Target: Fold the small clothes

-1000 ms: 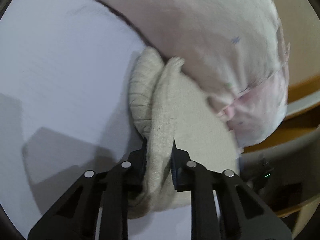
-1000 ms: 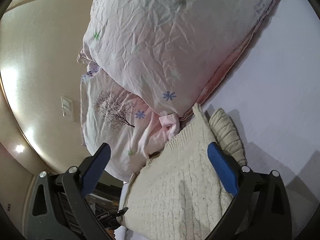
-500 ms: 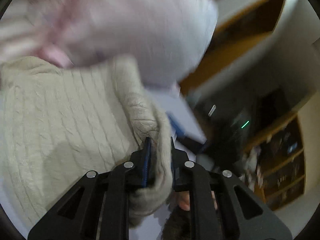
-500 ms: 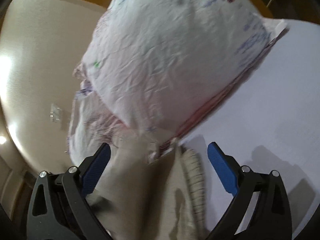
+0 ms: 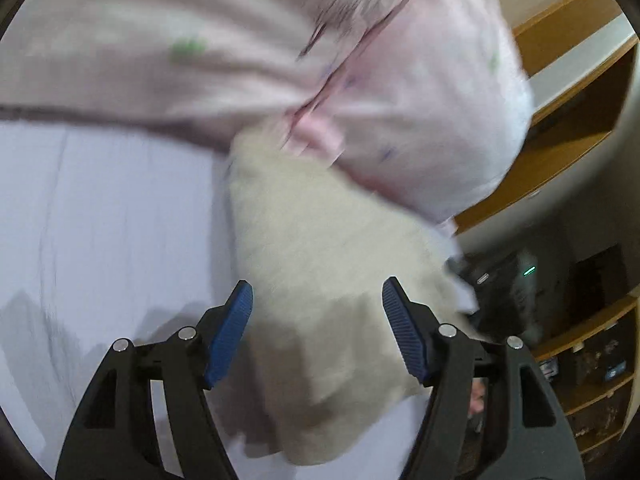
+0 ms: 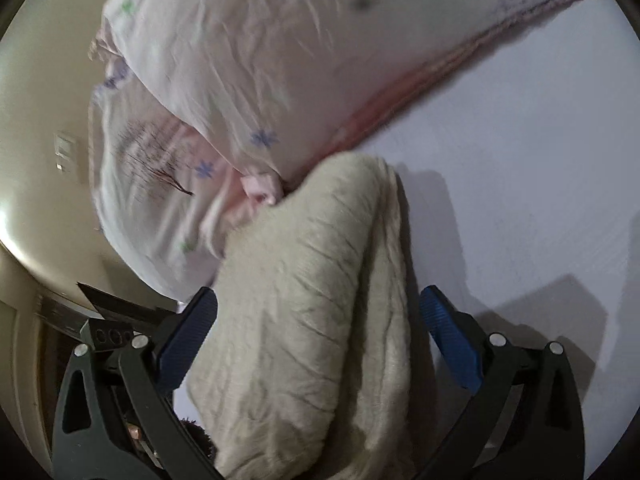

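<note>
A cream knitted garment (image 5: 320,280) lies folded on the white bed sheet (image 5: 100,220), its far end against a pink-white pillow (image 5: 320,60). My left gripper (image 5: 316,328) is open, its blue pads on either side of the garment's near part, holding nothing. In the right wrist view the same garment (image 6: 312,312) lies in a thick folded bundle. My right gripper (image 6: 318,344) is open, its pads astride the bundle. The left view is blurred.
The patterned pillow (image 6: 260,80) fills the far side. The white sheet (image 6: 520,180) stretches to the right. Wooden shelves (image 5: 580,80) and a dark unit with a green light (image 5: 528,270) stand beyond the bed. A beige wall with a switch (image 6: 64,150) is at left.
My left gripper was shut on the garment's edge and carried it over; now it has let go and stands open. The garment lies doubled over. The right gripper stayed open.
</note>
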The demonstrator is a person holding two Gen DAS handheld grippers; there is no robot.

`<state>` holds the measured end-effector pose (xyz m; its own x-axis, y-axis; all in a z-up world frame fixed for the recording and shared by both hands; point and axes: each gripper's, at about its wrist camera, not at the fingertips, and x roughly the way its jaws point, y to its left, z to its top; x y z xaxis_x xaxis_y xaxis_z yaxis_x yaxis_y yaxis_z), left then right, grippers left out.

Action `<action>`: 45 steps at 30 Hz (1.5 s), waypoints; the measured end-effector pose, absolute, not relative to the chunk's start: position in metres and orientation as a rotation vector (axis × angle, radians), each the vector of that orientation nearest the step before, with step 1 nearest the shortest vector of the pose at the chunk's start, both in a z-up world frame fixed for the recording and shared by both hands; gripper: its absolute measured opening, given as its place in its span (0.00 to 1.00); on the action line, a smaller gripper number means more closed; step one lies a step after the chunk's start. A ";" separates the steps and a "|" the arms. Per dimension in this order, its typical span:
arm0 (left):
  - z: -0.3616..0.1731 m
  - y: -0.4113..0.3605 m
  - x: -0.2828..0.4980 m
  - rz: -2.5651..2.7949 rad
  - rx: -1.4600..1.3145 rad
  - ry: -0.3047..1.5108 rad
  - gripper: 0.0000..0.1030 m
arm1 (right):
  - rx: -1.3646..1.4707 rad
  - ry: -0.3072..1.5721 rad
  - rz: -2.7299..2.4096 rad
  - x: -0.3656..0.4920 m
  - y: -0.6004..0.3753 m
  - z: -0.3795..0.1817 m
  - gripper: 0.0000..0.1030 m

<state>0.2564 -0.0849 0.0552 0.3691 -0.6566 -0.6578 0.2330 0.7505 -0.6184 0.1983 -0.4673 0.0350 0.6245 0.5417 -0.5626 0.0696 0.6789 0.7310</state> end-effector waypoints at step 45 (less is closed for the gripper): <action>0.088 -0.006 0.133 -0.508 -0.166 0.783 0.68 | 0.364 0.650 0.204 0.130 -0.357 0.072 0.98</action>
<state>0.1333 -0.0061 0.0880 0.5960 -0.4956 -0.6318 0.3749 0.8675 -0.3269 0.1299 -0.3568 0.0723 0.7791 0.2965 -0.5524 -0.0713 0.9173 0.3918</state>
